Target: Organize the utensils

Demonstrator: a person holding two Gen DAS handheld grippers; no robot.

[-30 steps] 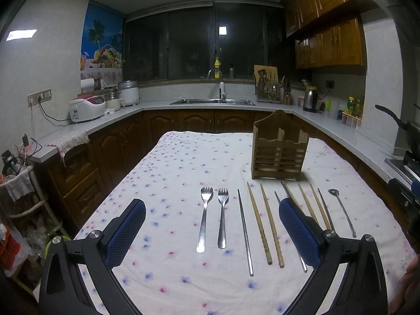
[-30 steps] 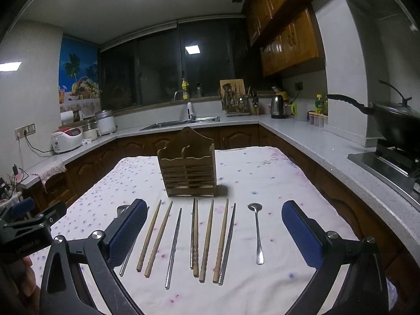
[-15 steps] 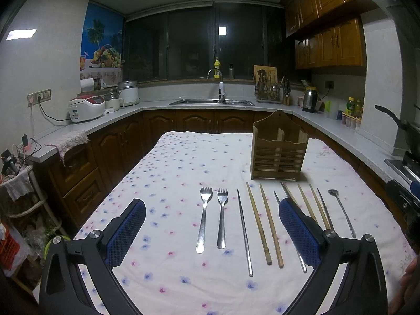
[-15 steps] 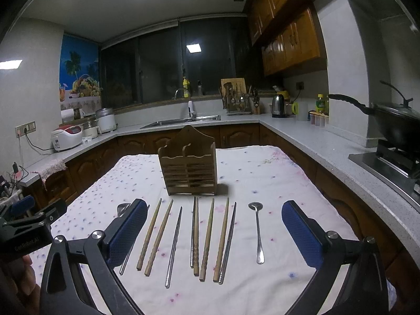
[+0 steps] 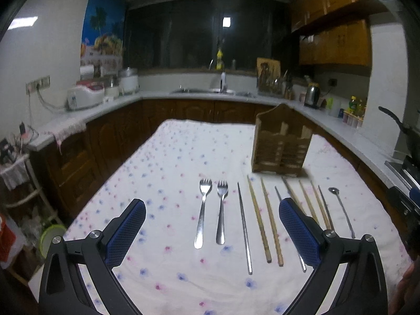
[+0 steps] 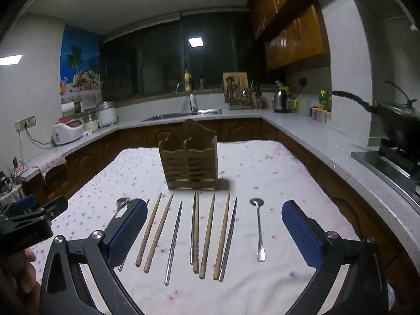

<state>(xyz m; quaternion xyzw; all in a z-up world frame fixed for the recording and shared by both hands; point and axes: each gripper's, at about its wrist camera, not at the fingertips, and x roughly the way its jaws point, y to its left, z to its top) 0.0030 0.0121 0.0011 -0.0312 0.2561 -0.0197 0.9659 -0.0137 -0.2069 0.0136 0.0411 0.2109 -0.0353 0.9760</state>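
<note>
Utensils lie in a row on a floral tablecloth. In the left wrist view two forks, a metal chopstick, wooden chopsticks and a small spoon lie in front of a wooden utensil holder. My left gripper is open and empty, low over the near forks. In the right wrist view the holder stands behind several wooden chopsticks, metal chopsticks and the spoon. My right gripper is open and empty above them.
Kitchen counters wrap around the table, with a sink at the back, a rice cooker on the left and a black wok on the stove at the right. The left gripper's body shows at the right view's left edge.
Both grippers have shifted only slightly; the right one has come a little closer to the chopsticks. Nothing on the table has moved.
</note>
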